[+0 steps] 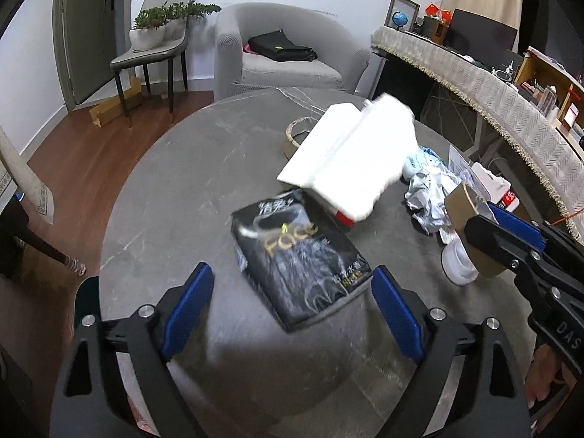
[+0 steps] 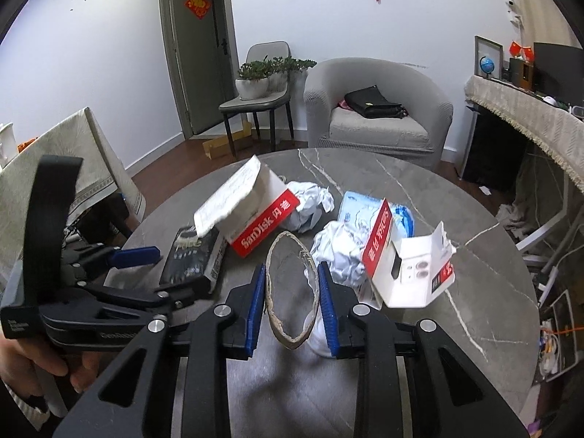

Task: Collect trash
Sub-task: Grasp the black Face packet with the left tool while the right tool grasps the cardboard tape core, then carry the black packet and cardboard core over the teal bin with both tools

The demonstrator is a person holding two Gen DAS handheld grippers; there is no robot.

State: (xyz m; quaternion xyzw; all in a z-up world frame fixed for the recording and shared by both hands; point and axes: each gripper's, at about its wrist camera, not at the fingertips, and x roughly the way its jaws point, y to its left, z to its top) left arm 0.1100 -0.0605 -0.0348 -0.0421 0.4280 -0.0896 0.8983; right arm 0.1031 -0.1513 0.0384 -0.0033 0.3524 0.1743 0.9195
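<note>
Two grippers working: right gripper (image 2: 291,301) clamping the cardboard ring (image 2: 290,294) edge-on over the table (image 2: 419,182); left gripper (image 1: 292,304) gaping wide, hovering just short of the black tissue pack (image 1: 297,255), lying lengthwise between its fingers, probably next.

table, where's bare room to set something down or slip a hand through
The table is bare left of the black packet, out to the rim, and on the far side toward the armchair. Crowded in the middle and right: SanDisk box, crumpled paper, torn white box.
</note>
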